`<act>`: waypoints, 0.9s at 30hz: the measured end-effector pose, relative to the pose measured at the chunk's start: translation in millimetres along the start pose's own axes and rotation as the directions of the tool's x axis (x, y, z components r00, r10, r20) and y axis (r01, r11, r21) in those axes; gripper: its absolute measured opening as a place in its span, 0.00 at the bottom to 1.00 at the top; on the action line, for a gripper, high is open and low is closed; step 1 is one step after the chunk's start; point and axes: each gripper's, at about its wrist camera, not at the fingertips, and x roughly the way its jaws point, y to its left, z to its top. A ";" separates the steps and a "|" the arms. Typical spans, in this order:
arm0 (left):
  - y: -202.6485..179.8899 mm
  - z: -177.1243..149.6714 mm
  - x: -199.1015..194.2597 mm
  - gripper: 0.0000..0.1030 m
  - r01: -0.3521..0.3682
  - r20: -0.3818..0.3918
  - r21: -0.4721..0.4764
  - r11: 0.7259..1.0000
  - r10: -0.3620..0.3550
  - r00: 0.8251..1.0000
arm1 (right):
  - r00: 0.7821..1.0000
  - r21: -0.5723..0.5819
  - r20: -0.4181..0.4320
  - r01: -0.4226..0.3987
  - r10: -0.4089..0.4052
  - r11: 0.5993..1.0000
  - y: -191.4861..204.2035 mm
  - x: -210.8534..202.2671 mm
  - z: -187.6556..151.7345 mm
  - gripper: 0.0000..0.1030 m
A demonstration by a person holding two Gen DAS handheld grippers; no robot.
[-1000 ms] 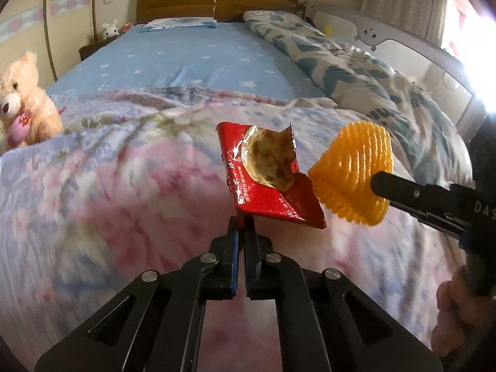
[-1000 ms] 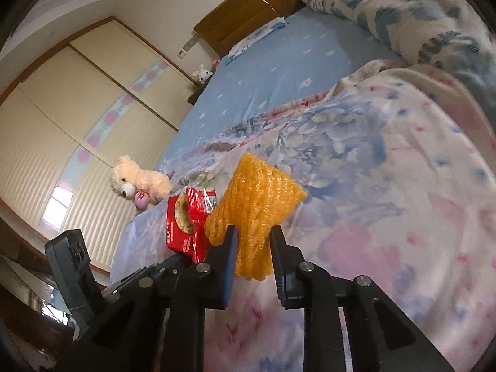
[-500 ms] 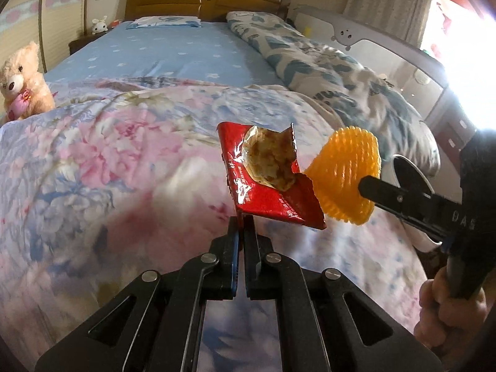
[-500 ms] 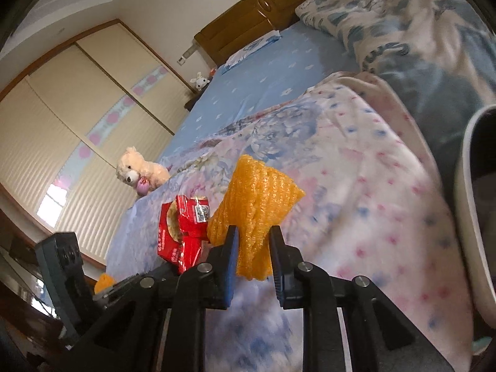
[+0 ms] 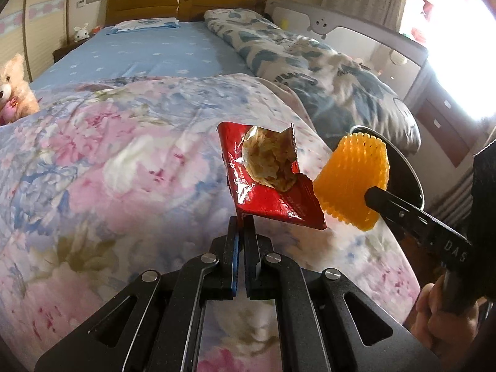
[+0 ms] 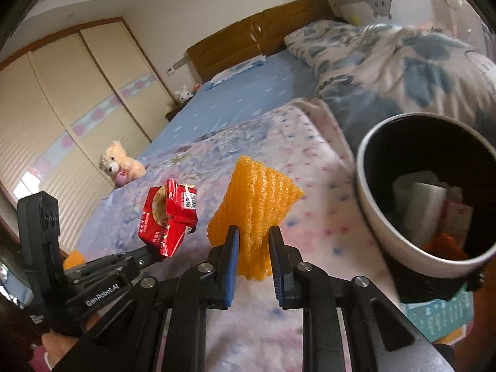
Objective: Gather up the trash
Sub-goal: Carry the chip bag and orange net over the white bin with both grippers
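Left wrist view: your left gripper (image 5: 240, 217) reaches up from the bottom middle, pinching a shiny red snack wrapper (image 5: 266, 183), torn open, held above the flowery quilt (image 5: 93, 161). At right, your right gripper (image 6: 252, 241) squeezes a bumpy orange foam fruit net (image 6: 254, 198), cone shaped. Its arm reads "DAS". Right wrist view shows "GenRobot.AI" at lower left, and a round metal trash bin (image 6: 381, 217) at right.

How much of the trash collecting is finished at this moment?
Done: some trash already lies in the bin. In hand: left gripper holds the red wrapper, right gripper holds the orange foam net. Left: dropping both into the bin.
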 end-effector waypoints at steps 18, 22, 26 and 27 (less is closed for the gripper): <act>-44.8 1.4 0.0 0.02 0.032 -0.011 0.080 0.996 -0.031 0.999 | 0.995 0.006 0.082 0.061 -0.061 0.998 -18.0 -38.3 -12.0 0.18; -54.0 5.0 -0.8 0.02 0.038 -0.008 0.098 0.994 -0.037 0.999 | 0.992 0.016 0.108 0.070 -0.071 0.997 -23.9 -47.6 -10.7 0.18; -62.9 6.9 -1.3 0.02 0.044 -0.005 0.114 0.993 -0.044 0.999 | 0.990 0.027 0.119 0.075 -0.078 0.997 -29.2 -54.9 -9.3 0.18; -65.0 7.2 -1.5 0.02 0.046 -0.005 0.118 0.992 -0.046 0.999 | 0.990 0.027 0.121 0.077 -0.079 0.997 -29.9 -56.5 -9.6 0.18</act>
